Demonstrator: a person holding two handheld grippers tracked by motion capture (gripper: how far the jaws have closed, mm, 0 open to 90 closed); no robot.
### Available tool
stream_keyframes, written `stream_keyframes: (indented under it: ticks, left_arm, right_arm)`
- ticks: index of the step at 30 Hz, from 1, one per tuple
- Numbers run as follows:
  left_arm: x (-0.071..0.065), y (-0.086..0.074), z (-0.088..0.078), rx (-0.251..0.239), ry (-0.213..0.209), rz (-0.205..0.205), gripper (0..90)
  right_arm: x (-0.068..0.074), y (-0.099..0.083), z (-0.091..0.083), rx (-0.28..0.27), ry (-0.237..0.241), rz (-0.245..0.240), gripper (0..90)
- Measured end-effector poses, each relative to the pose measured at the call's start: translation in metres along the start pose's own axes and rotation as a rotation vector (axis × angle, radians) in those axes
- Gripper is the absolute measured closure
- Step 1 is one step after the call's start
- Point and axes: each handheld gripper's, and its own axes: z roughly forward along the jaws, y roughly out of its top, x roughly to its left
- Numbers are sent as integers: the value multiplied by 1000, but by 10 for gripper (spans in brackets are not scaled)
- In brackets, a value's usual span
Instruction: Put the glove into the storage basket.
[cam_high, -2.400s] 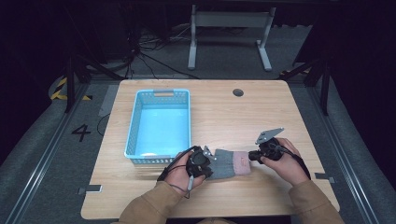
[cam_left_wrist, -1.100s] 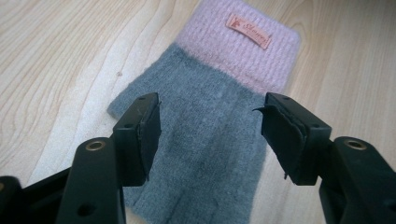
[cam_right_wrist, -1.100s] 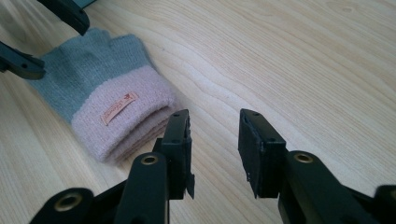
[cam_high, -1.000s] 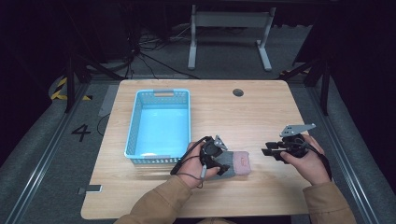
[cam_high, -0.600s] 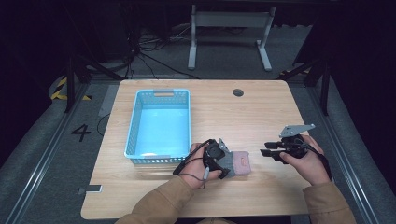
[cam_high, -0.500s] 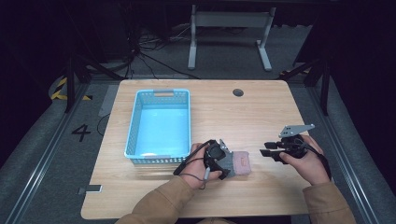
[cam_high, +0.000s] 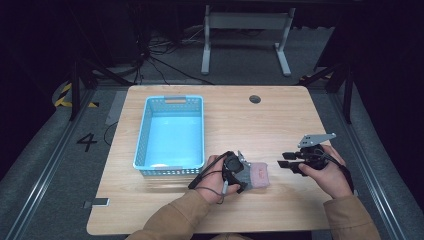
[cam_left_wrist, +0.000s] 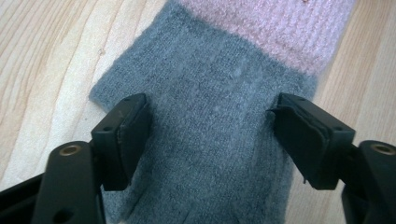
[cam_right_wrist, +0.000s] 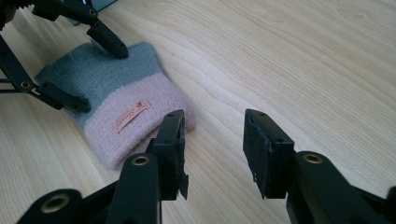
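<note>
Folded glove (cam_left_wrist: 219, 121) flat on the counter (cam_high: 240, 125).
Left hand-held gripper (cam_left_wrist: 210, 123) spread wide astride it, just opened, gripping nothing; right hand-held gripper (cam_right_wrist: 212, 140) nearby, half open, empty.

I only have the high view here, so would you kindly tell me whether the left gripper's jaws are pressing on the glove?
Observer: No. In the left gripper view the left gripper has its jaws spread over the grey part of the glove, with knit showing between the pads and nothing pinched. They have just been opening.
Operator: Thank you. Is anything between the right gripper's jaws?
Observer: Only bare table. The right gripper stands open beside the glove's pink cuff.
Operator: Does the cuff carry any marking?
Observer: Yes, the right gripper view shows a small tan label sewn on the pink band; its lettering is too small to read.
</note>
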Motion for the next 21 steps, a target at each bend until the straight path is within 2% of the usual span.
stream_keyframes:
  ticks: [4, 5, 6, 12, 16, 21]
  left_arm:
    - [-4, 1, 1, -4, 3, 12, 323]
    - [-5, 2, 1, -6, -5, 14, 370]
    - [-9, 3, 0, -5, -10, 24, 458]
    - [-15, 5, 0, 6, -17, 35, 622]
    - [-18, 6, -1, 17, -5, 50, 673]
    - [-17, 5, -1, 7, -15, 49, 690]
  right_arm:
    - [0, 1, 0, -7, -1, 0, 594]
    - [1, 1, 1, -8, -1, -1, 593]
    - [1, 2, 1, -8, -2, -6, 593]
    - [1, 1, 1, -9, -1, -1, 593]
    - [0, 0, 0, -14, -2, 2, 594]
    - [-1, 0, -1, -16, -4, 4, 595]
